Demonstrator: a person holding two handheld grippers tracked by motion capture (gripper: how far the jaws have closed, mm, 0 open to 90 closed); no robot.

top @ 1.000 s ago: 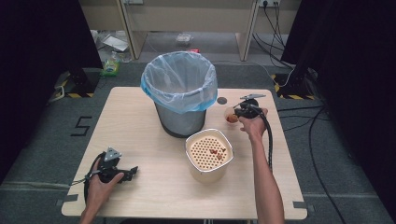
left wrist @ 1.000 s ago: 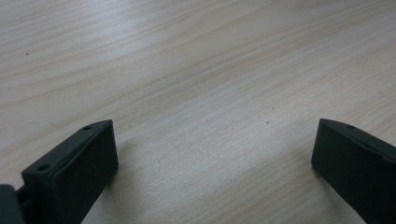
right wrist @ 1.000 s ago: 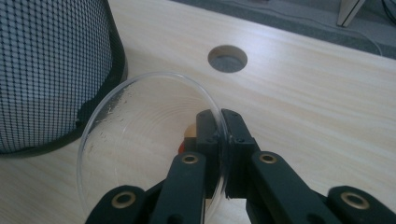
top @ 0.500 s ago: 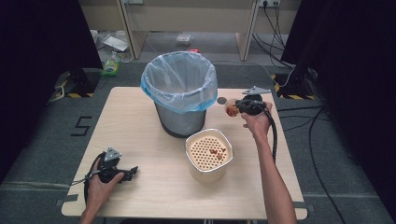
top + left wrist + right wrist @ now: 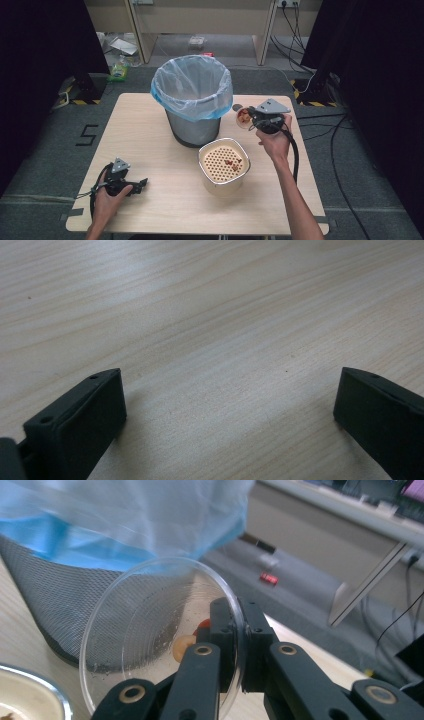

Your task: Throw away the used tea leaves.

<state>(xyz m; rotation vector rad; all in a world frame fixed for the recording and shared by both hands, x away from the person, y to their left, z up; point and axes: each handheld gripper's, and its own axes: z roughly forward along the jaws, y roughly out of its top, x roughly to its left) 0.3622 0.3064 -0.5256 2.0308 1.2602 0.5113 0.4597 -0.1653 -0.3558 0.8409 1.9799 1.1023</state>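
My right gripper (image 5: 252, 118) is shut on the rim of a small clear plastic dish (image 5: 243, 118) with bits of food in it, held in the air beside the bin's right side. In the right gripper view the dish (image 5: 155, 635) stands tilted on edge between the jaws, a few orange and red pieces low inside it. The grey mesh bin (image 5: 192, 102) with a blue liner stands at the table's back middle. A white strainer bowl (image 5: 224, 164) with small scraps sits in front of it. My left gripper (image 5: 142, 183) rests open on the table at the front left, nothing between its fingers (image 5: 80, 425).
The wooden table (image 5: 150, 145) has bare room left of the bin and along the front. A black cable trails from the right gripper down past the forearm. Beyond the table lie floor clutter, cables and desk legs (image 5: 265, 35).
My right gripper has lifted the dish off the table and carried it up and toward the bin. The left gripper has stayed put.
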